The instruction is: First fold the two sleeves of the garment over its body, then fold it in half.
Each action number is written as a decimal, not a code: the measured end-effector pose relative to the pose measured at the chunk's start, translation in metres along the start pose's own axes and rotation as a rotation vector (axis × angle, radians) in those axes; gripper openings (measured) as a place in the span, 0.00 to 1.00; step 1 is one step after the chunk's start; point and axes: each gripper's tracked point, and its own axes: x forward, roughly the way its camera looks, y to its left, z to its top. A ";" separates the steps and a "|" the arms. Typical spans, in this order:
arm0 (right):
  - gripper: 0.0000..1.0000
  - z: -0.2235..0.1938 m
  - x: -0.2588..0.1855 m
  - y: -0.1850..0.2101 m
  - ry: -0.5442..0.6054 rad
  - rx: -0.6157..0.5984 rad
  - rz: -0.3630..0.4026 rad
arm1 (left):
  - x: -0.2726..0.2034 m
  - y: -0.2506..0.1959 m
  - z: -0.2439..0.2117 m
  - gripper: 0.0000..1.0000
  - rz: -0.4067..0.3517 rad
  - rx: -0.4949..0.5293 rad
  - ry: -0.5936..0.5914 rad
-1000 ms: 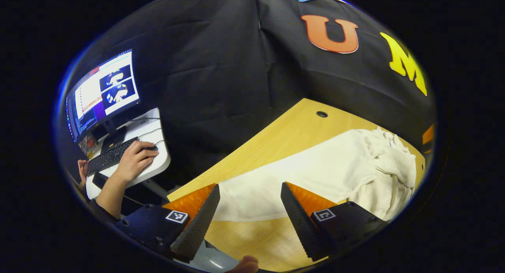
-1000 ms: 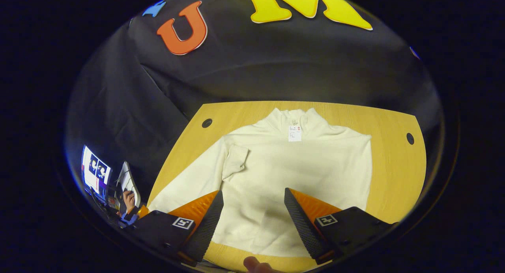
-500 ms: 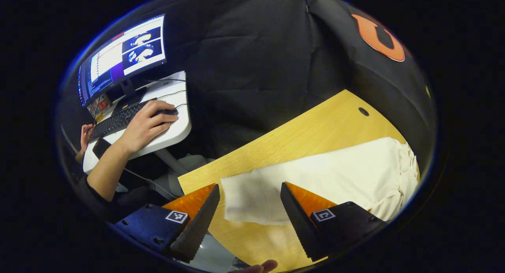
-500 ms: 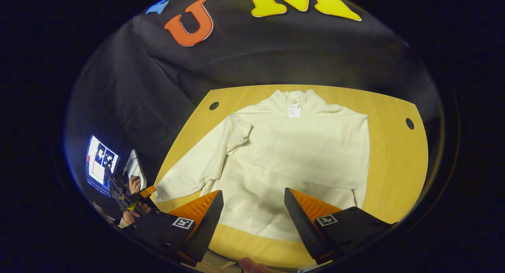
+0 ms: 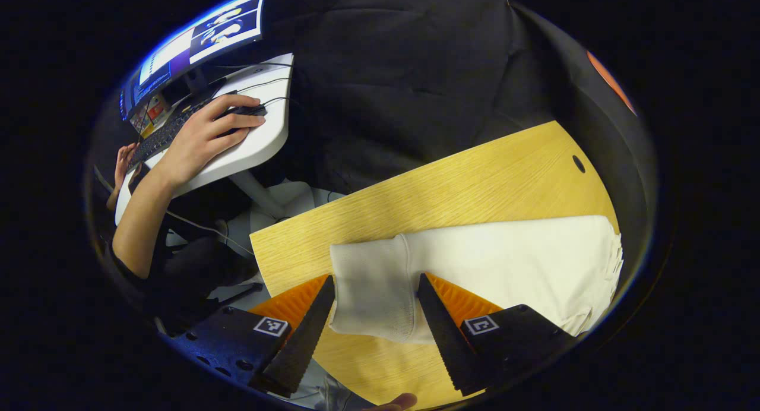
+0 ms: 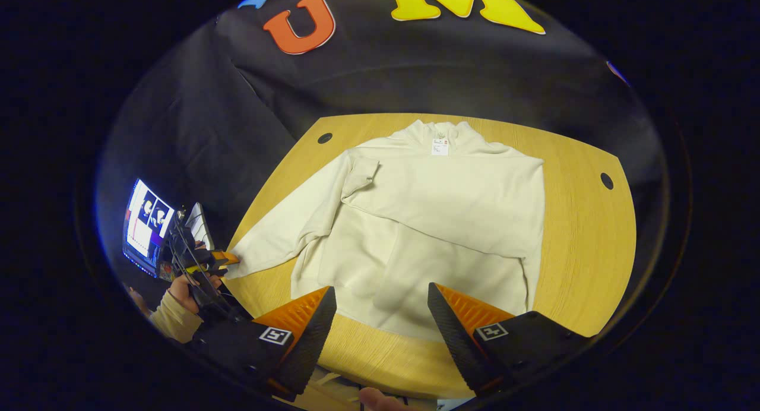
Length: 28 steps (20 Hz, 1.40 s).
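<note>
Over the last second the left hand-held gripper (image 5: 371, 316) has been swinging away from the garment's body toward the cuff (image 5: 371, 292) of the outstretched sleeve, and its wide-open fingers are now bracketing that cuff without pressing on it. The right hand-held gripper (image 6: 380, 322) has been backing off and is hovering wide open above the hem at 6 o'clock, holding nothing.

The cream garment (image 6: 427, 221) is lying flat on the bench (image 6: 588, 244), collar at 12 o'clock. One sleeve is already lying across the chest; the other sleeve (image 6: 285, 227) is stretching out toward 8 o'clock, its cuff at the bench edge. So, as I judge it, the second sleeve fold is being set up, and the halving is yet to come.

A small white tag (image 6: 439, 148) is sitting at the collar, its print too small to read.
</note>
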 end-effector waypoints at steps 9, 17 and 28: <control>0.92 -0.010 -0.004 -0.002 -0.011 -0.012 -0.007 | 0.005 -0.009 0.002 0.77 -0.002 0.002 0.089; 0.92 -0.019 -0.009 -0.018 -0.003 -0.022 -0.015 | 0.004 -0.029 0.002 0.15 -0.048 0.022 0.119; 0.92 -0.029 -0.026 -0.048 -0.011 -0.027 -0.020 | -0.043 -0.060 0.035 0.04 -0.055 0.100 0.063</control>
